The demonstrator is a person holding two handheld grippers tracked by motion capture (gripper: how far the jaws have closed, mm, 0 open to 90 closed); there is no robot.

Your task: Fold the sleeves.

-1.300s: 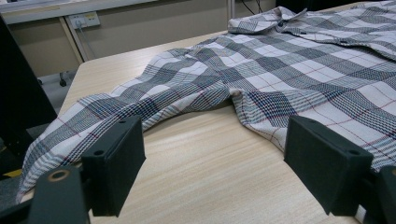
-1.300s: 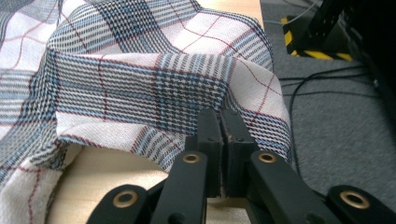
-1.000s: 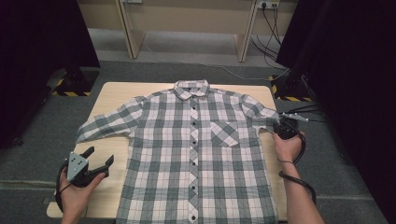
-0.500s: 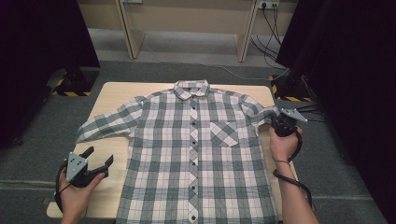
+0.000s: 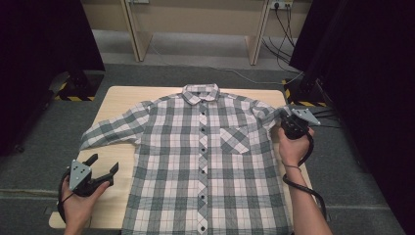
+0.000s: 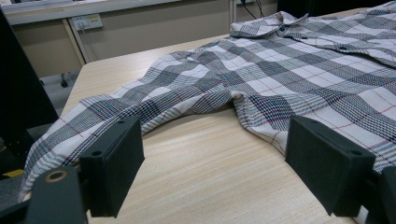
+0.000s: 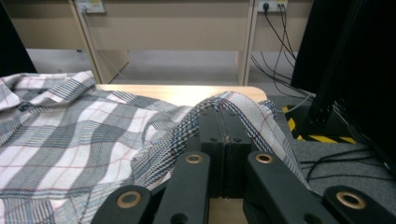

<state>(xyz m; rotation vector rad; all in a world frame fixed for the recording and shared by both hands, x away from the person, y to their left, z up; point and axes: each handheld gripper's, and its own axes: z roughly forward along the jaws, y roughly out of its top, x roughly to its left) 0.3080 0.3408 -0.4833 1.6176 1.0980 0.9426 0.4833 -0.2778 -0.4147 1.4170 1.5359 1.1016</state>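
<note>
A grey, white and black plaid shirt [image 5: 205, 161] lies buttoned and face up on the wooden table [image 5: 117, 100], collar at the far side. My right gripper [image 5: 285, 120] is by the table's right edge, shut on the shirt's right sleeve [image 7: 254, 109]. The cloth is lifted and drapes over the closed jaws of my right gripper [image 7: 224, 133]. My left gripper [image 5: 104, 163] hovers open near the front left corner. In the left gripper view my left gripper [image 6: 219, 163] has bare wood between its wide jaws, and the other sleeve [image 6: 140, 105] lies just beyond them.
Black stands with yellow-and-black striped bases [image 5: 78, 88] flank the table's far corners. Cables [image 5: 284, 29] run across the floor at the far right. Beige bench legs [image 5: 137, 34] stand behind. Dark curtains close both sides.
My right gripper has risen and moved toward the far side, lifting the right sleeve off the table. The left gripper has stayed where it was.
</note>
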